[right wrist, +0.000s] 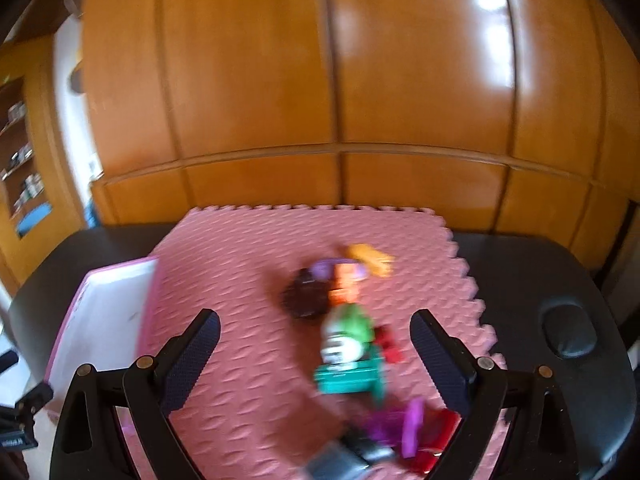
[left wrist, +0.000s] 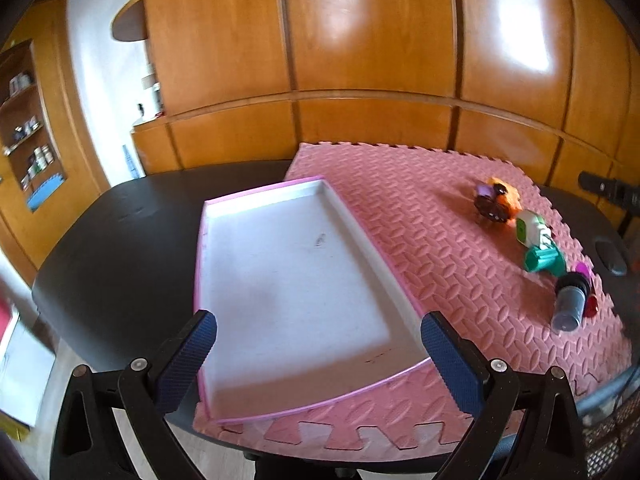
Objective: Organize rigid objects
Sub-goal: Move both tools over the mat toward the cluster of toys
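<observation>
no readable text, labels or numbers

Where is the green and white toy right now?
The green and white toy lies on the pink foam mat, right of the white tray in the left wrist view, between the orange toy and the grey cylinder.

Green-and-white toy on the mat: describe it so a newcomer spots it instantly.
Start at the pink foam mat on the dark table, right of the white tray. A row of toys runs along the mat's right side. The green-and-white toy sits mid-row, between the orange-and-brown toy and the grey cylinder, and is the only green one.
</observation>
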A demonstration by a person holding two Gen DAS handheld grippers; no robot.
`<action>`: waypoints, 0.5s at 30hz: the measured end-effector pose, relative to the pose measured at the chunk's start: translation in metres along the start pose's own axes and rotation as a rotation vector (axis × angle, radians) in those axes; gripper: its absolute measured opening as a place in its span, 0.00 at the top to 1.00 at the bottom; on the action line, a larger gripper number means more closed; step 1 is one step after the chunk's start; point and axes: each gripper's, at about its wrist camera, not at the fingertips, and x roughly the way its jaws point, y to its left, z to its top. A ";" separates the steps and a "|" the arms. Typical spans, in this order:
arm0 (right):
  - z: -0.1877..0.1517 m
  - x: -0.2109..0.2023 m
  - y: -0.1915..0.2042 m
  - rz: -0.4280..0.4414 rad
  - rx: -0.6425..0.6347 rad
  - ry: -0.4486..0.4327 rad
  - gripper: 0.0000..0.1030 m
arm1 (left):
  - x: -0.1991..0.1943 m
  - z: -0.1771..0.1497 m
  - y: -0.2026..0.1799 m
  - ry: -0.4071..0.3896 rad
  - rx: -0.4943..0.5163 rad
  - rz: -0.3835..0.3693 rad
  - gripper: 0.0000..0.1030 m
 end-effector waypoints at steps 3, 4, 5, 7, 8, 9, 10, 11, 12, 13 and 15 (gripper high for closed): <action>0.004 0.003 -0.038 -0.041 0.063 0.001 0.05 | 0.002 0.003 -0.011 0.002 0.029 -0.023 0.00; 0.004 0.005 -0.047 -0.048 0.076 0.004 0.05 | 0.002 0.004 -0.014 0.003 0.038 -0.031 0.00; 0.005 0.007 -0.059 -0.055 0.094 0.006 0.05 | 0.003 0.006 -0.019 0.002 0.051 -0.041 0.00; 0.004 0.011 -0.080 -0.054 0.127 0.007 0.05 | 0.003 0.009 -0.028 -0.002 0.080 -0.058 0.00; 0.002 0.014 -0.090 -0.059 0.144 0.010 0.05 | 0.003 0.010 -0.033 -0.001 0.092 -0.066 0.00; 0.000 0.017 -0.101 -0.059 0.167 0.012 0.05 | 0.005 0.011 -0.038 0.001 0.105 -0.076 0.00; -0.002 0.019 -0.109 -0.053 0.190 0.017 0.05 | 0.006 0.012 -0.044 0.003 0.117 -0.087 0.00; -0.006 0.021 -0.118 -0.043 0.219 0.020 0.05 | 0.008 0.013 -0.050 0.008 0.135 -0.103 0.00; -0.010 0.023 -0.129 -0.032 0.256 0.019 0.05 | 0.010 0.014 -0.055 0.010 0.148 -0.110 0.00; -0.013 0.024 -0.136 -0.027 0.284 0.018 0.05 | 0.012 0.015 -0.061 0.015 0.162 -0.117 0.00; -0.019 0.029 -0.152 -0.022 0.365 0.033 0.05 | 0.018 0.017 -0.074 0.031 0.192 -0.143 0.00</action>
